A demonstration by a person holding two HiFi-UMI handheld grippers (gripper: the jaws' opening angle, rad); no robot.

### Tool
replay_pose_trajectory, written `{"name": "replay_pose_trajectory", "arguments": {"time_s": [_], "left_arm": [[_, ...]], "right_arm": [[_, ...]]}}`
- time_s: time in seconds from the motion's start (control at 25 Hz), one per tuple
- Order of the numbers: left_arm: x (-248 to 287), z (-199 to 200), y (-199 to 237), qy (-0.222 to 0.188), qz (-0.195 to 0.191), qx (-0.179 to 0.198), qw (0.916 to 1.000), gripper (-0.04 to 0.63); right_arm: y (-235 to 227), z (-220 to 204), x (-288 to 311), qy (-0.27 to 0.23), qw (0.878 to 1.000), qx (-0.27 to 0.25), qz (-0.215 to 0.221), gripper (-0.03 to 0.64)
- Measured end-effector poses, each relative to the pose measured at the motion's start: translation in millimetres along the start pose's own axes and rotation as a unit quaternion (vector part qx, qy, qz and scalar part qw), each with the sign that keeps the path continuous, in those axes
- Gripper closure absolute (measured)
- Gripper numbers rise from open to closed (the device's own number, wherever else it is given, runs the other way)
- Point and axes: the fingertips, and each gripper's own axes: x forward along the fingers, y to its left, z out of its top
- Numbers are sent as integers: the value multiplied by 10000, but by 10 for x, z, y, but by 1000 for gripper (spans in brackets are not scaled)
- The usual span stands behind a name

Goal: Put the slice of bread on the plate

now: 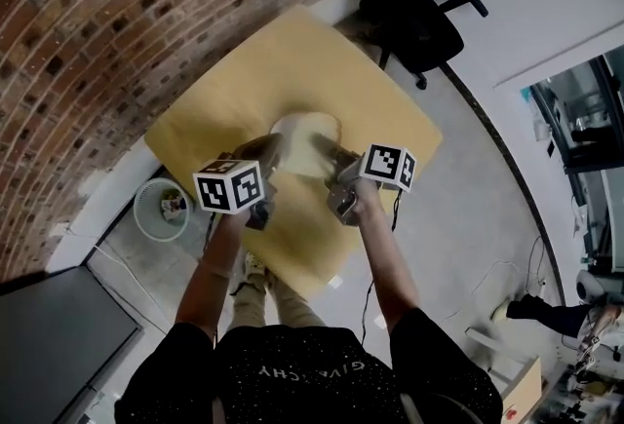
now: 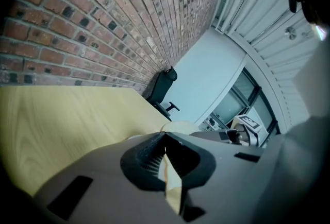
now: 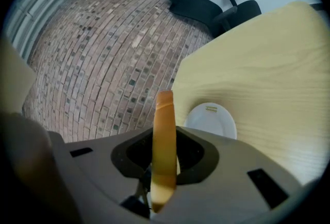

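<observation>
A pale slice of bread (image 1: 306, 155) hangs between my two grippers above the wooden table (image 1: 253, 71). Just beyond it lies the white plate (image 1: 304, 124), partly hidden by the slice. My left gripper (image 1: 276, 153) is shut on the slice's left edge, and my right gripper (image 1: 336, 161) on its right edge. In the left gripper view the thin pale slice (image 2: 171, 179) is pinched edge-on between the jaws of the left gripper (image 2: 166, 166). In the right gripper view the brown crust (image 3: 165, 130) stands upright in the right gripper (image 3: 164, 166), with the plate (image 3: 211, 121) on the table just ahead.
A black office chair (image 1: 419, 18) stands past the table's far corner. A brick wall (image 1: 88, 32) runs along the left. A white waste bin (image 1: 164, 210) sits on the floor by the table's left corner. A dark panel (image 1: 54, 344) lies at lower left.
</observation>
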Motion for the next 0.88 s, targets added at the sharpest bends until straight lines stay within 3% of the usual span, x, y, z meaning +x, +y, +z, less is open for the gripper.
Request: {"name": "replay_pose_trajectory", "arguments": {"time_s": [0.4,0.76,0.84,0.88], "left_arm": [[84,-12,307,-73,314,-284,9991,584],[6,-10,382,-141,368,-418,9983,584],[-2,-9,361,-155,364,-414,9984,584],[-7,-8,346,-163,356,-405,9984,584]], "right_arm": [[-221,2,671,780,9968,21,-200,520],[-384,-61,797,1042,9862,-874,-943,518],[-420,-57,779,1003,9805,-1199,-1189,479],[-417,-61,776,987,9777,-1373,-1247,421]]}}
